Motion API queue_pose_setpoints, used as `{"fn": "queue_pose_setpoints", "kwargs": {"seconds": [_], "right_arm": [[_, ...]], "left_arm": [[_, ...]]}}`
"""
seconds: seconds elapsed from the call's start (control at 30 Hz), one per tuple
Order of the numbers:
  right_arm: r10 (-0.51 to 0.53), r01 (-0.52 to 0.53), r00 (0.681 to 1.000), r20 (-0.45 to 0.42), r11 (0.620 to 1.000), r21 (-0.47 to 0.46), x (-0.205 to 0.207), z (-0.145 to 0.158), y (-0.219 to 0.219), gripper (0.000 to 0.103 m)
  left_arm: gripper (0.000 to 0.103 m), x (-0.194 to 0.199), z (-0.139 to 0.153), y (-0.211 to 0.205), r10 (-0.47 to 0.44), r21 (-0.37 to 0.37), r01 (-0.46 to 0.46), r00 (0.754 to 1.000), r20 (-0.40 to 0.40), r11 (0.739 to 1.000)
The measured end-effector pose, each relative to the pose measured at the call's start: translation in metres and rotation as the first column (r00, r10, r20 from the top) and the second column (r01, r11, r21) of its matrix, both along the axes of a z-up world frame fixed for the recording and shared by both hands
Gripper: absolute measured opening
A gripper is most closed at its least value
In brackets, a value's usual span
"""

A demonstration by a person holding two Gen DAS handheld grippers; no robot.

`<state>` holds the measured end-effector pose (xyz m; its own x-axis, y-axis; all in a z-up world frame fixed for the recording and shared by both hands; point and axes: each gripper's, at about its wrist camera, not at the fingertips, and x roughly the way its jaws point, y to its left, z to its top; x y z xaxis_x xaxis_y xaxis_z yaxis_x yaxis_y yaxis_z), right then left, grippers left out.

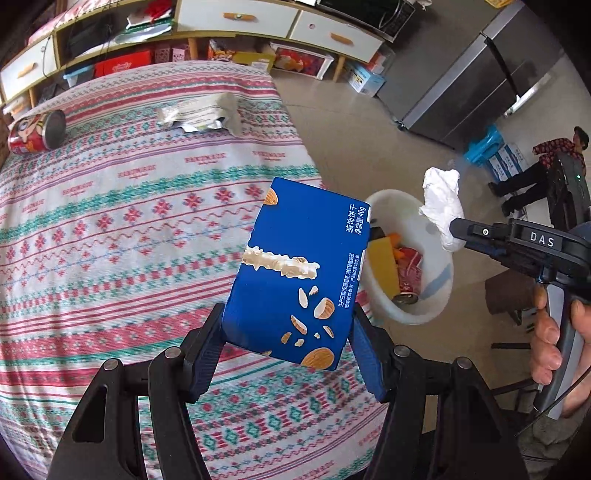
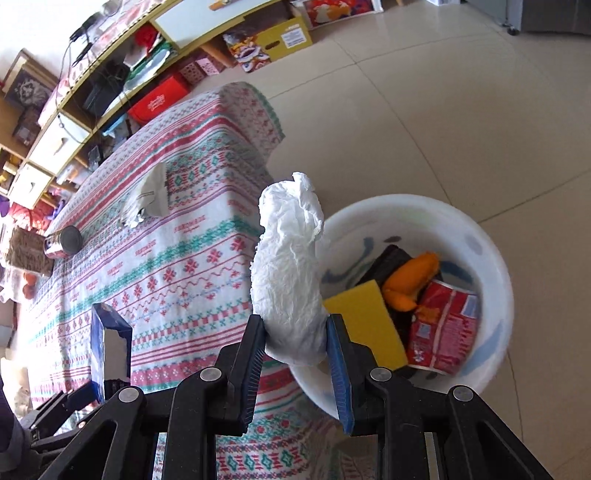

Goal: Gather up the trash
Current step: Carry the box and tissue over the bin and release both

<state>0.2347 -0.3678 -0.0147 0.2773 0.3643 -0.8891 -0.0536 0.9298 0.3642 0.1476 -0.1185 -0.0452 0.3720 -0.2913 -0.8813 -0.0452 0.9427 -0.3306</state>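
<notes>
My left gripper (image 1: 288, 325) is shut on a blue biscuit box (image 1: 295, 266), held above the table's right edge. The box also shows in the right wrist view (image 2: 110, 339). My right gripper (image 2: 295, 328) is shut on a crumpled white tissue (image 2: 288, 266), held by the rim of a white bin (image 2: 491, 266) on the floor. The tissue (image 1: 441, 206) and the bin (image 1: 439, 291) also show in the left wrist view. The bin holds a yellow sponge (image 2: 365, 317), a red can (image 2: 443, 328), orange peel and something black.
The table has a patterned cloth (image 1: 129, 229). On it lie a red can (image 1: 37, 133) and a torn silver wrapper (image 1: 199, 114). A low cabinet (image 1: 236, 18) stands behind, a grey fridge (image 1: 472, 81) to the right, and a person (image 1: 535, 166) far right.
</notes>
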Motion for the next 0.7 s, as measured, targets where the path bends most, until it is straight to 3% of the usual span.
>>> {"fn": "queue_pose_setpoints", "kwargs": {"seconds": [0.33,0.7], "right_arm": [[-0.121,0.120,0.991,-0.062,0.992,-0.025,0.008,-0.013,-0.043,0.031],[-0.140,0.137,0.986,-0.087,0.990,-0.040,0.012,-0.022,-0.054,0.034]], "left_arm": [[0.067,0.049,-0.022,-0.112,-0.166,-0.017,0.166,0.986,-0.026,0.986],[0.067,0.086,-0.052,-0.150,-0.135,-0.020,0.134,0.989,-0.069,0.991]]}}
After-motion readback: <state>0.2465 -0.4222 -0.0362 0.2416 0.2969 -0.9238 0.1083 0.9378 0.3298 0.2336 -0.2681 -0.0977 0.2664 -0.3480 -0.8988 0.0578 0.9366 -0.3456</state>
